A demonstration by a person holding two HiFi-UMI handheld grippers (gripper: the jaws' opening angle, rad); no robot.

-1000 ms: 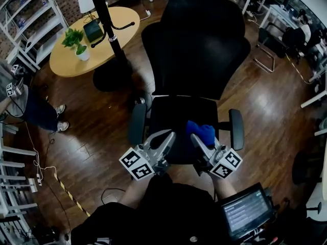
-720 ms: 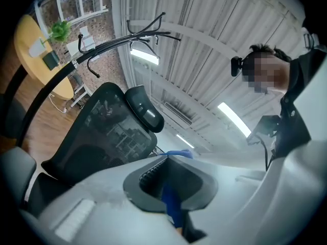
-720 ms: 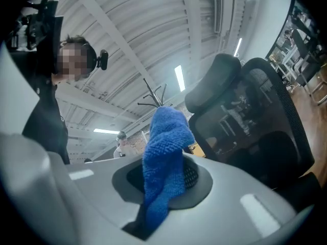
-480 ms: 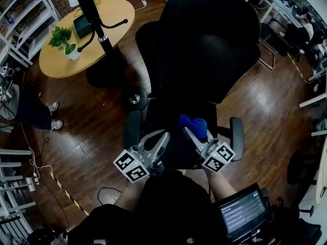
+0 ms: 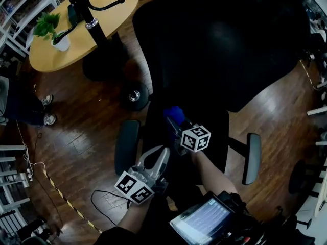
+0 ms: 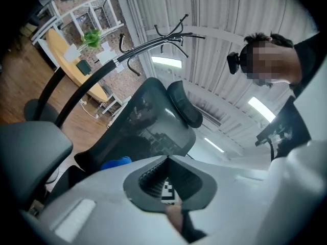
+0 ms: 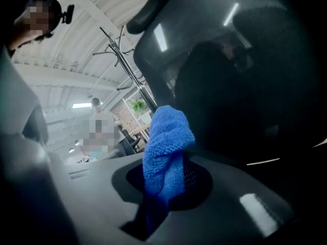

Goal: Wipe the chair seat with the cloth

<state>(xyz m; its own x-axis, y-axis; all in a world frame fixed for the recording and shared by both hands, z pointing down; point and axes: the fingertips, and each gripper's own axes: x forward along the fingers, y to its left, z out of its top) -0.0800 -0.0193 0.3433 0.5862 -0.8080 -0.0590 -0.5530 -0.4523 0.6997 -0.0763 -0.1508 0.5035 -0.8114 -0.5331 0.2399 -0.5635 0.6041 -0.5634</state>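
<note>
Right gripper (image 5: 175,122) jaws pinching a blue microfibre cloth (image 5: 173,113), cloth over the black office chair seat (image 5: 217,137) near the backrest (image 5: 230,50), left gripper (image 5: 161,154) jaws pressed together on nothing, beside the left armrest (image 5: 126,147)

I'm seeing an office: black mesh office chair (image 5: 230,45), round wooden tabletop (image 5: 56,60) with potted plant (image 5: 51,27), coat stand (image 5: 84,14), white shelving (image 5: 13,6).
</note>
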